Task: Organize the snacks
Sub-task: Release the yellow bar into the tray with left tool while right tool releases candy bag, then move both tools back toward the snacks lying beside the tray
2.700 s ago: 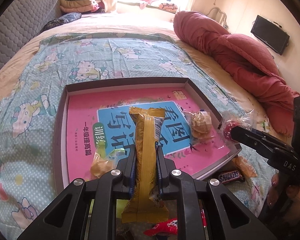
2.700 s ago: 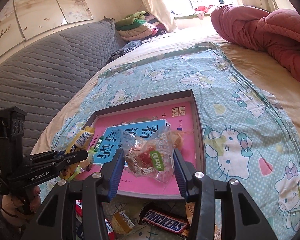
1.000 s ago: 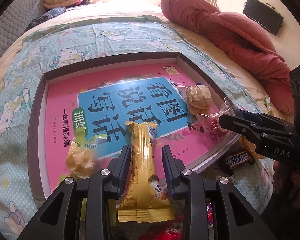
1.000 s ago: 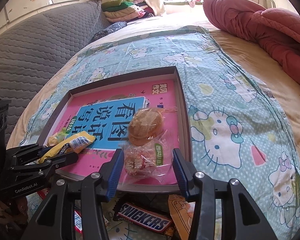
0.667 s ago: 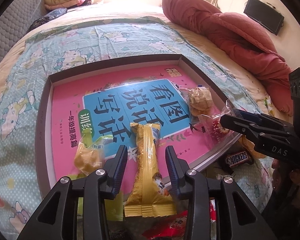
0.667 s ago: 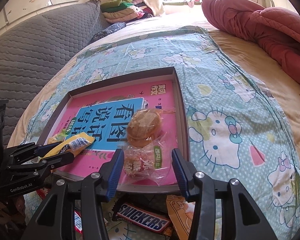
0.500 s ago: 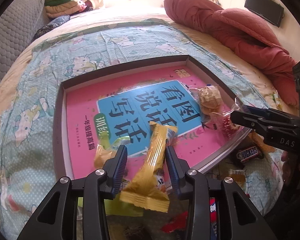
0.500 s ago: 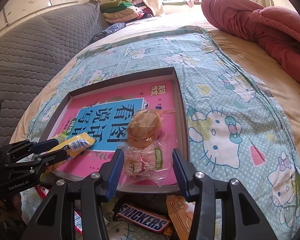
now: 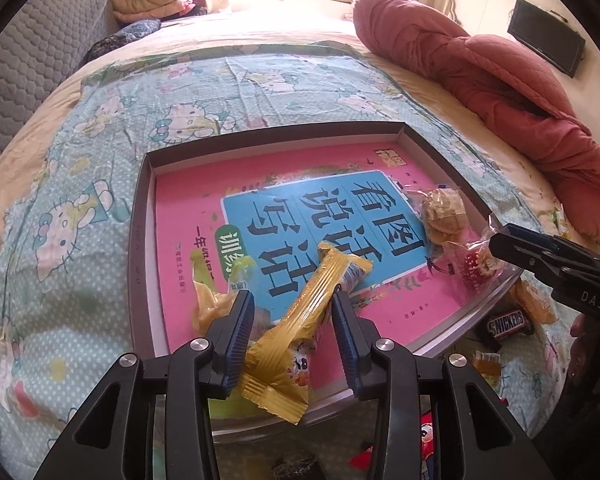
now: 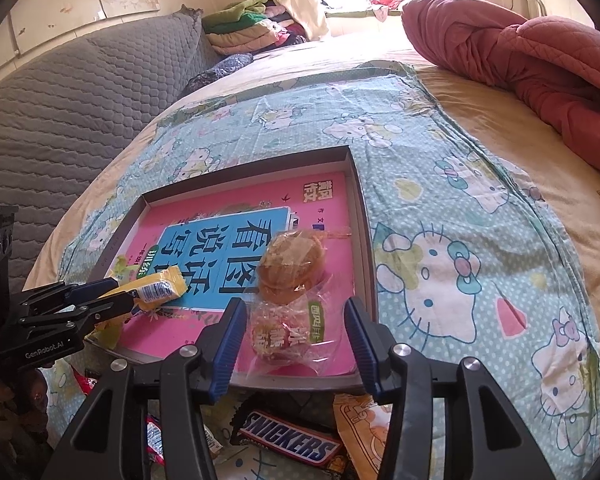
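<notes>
On a cartoon-print bedspread (image 10: 440, 208), the shallow tray (image 9: 140, 240) already holds four snacks, while a Snickers bar (image 10: 288, 442) and other wrappers wait off its near edge. The left gripper (image 9: 292, 312) stands slack around a yellow bar (image 9: 300, 320) tilted on the near rim; the right gripper (image 10: 294, 328) is opening around a clear candy packet (image 10: 284, 336) lying inside.

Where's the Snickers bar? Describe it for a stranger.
Find the shallow box holding a pink book on the bed. Just outside its near edge lies the Snickers bar. Unlike the orange packet beside it, its wrapper is dark brown with white lettering.
</notes>
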A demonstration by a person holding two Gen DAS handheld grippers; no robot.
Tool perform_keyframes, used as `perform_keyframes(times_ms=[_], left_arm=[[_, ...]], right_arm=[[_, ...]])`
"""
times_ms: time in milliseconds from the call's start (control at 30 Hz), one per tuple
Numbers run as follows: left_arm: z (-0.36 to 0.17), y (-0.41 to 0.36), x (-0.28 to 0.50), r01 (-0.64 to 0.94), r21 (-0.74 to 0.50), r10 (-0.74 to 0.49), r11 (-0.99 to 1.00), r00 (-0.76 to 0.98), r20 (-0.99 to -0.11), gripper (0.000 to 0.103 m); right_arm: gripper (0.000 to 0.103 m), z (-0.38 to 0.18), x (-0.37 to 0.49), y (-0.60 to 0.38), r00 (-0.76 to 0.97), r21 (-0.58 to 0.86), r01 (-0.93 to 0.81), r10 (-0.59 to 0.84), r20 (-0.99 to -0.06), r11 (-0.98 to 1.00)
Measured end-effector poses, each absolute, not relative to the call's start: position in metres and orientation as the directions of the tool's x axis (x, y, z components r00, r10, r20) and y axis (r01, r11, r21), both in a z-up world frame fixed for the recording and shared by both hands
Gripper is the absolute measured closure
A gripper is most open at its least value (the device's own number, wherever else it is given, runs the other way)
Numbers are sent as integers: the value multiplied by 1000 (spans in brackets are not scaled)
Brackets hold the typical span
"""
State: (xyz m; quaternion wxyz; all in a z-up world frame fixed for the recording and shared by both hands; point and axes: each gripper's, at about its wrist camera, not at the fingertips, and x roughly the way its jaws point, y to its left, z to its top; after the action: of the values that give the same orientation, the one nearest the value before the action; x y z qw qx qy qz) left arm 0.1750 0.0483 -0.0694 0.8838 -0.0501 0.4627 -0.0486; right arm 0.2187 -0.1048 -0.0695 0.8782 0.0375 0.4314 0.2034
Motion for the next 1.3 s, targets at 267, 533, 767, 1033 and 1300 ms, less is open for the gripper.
perform_keyframes(times_ms=[267,533,767,1033,1300], left_arm=[[-64,59,174,7,-168,-141,986,572,-808,50],[-54,66,168,-9,-204,-160,979,587,-794,48],[-40,73,161,-27,-204,-144,979,616,-774,46],[-14,76,145,-27,-206,-136,978,669,-731,45],[1,77,126,-34,-211,-130,977,689,-713,44]], right_arm=[[51,-65,219,-109,555,254,-319,398,-730,913],[48,-58,218,-110,567,271,-327,418,-710,905],[47,-53,216,-113,577,290,-329,434,-692,899],[43,-42,213,-115,590,318,-350,471,-656,881],[42,-29,210,-122,606,334,-357,489,-628,872]])
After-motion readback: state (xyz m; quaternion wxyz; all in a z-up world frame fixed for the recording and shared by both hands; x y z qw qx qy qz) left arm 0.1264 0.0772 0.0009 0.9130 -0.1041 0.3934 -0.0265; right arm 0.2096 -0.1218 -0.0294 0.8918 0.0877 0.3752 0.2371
